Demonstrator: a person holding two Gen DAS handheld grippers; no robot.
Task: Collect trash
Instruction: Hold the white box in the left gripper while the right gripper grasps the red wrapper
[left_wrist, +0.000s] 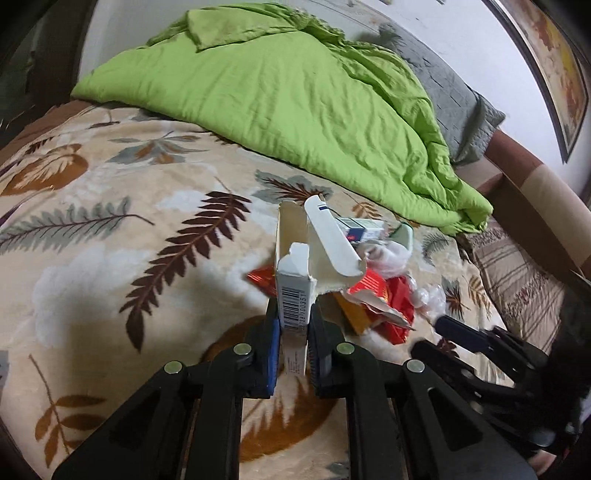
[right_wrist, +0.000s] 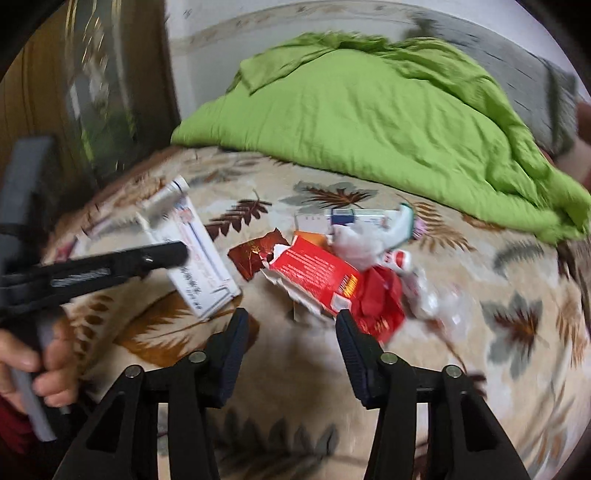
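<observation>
My left gripper (left_wrist: 293, 323) is shut on a torn white carton with a barcode (left_wrist: 295, 284) and holds it above the bed; it also shows in the right wrist view (right_wrist: 199, 258), held by the left gripper (right_wrist: 173, 254). My right gripper (right_wrist: 290, 328) is open and empty, just short of a torn red box (right_wrist: 314, 273) in a trash pile. The pile holds a red wrapper (right_wrist: 376, 306), crumpled clear plastic (right_wrist: 354, 240), a white and blue box (right_wrist: 347, 218) and a foil wrapper (right_wrist: 251, 254). The right gripper (left_wrist: 439, 336) shows at the lower right of the left wrist view.
The trash lies on a beige leaf-patterned blanket (left_wrist: 110, 221). A crumpled green duvet (left_wrist: 280, 96) covers the far side of the bed, with a grey pillow (left_wrist: 454, 85) behind it. A wooden wardrobe (right_wrist: 55, 92) stands to the left.
</observation>
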